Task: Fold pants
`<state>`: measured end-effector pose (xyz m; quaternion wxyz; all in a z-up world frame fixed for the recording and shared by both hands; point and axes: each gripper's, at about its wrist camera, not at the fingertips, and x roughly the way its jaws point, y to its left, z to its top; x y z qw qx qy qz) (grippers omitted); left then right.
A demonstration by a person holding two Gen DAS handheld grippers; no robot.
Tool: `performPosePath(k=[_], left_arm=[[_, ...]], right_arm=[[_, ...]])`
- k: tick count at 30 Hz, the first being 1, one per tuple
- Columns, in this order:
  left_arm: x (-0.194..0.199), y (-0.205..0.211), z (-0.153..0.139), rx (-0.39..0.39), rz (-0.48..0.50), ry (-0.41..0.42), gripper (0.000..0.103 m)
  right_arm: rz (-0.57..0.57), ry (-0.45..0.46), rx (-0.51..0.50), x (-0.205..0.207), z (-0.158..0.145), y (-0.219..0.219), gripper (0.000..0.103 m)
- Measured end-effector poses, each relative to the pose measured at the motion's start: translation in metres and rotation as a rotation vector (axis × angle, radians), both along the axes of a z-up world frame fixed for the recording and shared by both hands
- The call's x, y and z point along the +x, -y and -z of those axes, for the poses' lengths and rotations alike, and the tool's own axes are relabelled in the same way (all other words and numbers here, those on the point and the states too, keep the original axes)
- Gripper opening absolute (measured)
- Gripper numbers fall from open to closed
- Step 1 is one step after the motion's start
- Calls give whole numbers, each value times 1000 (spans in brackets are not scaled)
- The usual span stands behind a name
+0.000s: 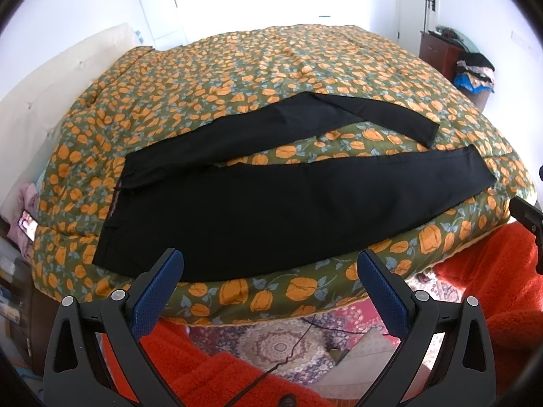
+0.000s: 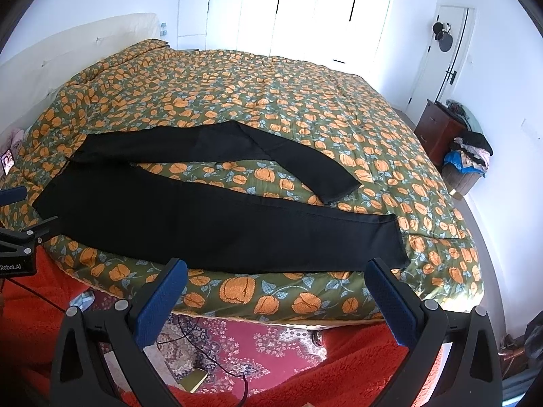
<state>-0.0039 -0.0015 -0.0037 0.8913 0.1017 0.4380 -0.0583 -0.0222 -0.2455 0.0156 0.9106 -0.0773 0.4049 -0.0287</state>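
Note:
Black pants (image 1: 271, 203) (image 2: 217, 224) lie spread flat on the bed near its front edge, waistband to the left, both legs running right in a V. The far leg (image 1: 373, 112) (image 2: 305, 166) is shorter in view and angles away; the near leg ends at a hem (image 1: 475, 169) (image 2: 397, 240). My left gripper (image 1: 269, 268) is open, hovering just short of the pants' near edge by the waist end. My right gripper (image 2: 276, 274) is open too, held off the bed's edge below the near leg. The left gripper also shows at the left edge of the right wrist view (image 2: 20, 237).
The bed carries a green quilt with orange flowers (image 1: 271, 68) (image 2: 271, 101). A cream headboard (image 1: 51, 101) stands at left. Orange fuzzy fabric (image 1: 492, 288) (image 2: 356, 366), a patterned rug (image 2: 254, 335) and a black cable (image 2: 210, 356) lie below. A dresser and laundry basket (image 2: 465, 162) stand at right.

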Motion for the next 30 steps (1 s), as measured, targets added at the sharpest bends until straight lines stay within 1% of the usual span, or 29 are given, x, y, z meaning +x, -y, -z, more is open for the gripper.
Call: performPosePath(k=[30], left_arm=[[0,-2,2,18,-2,2,102]], right_arm=[[-4,-14,4,2,3,-1,103]])
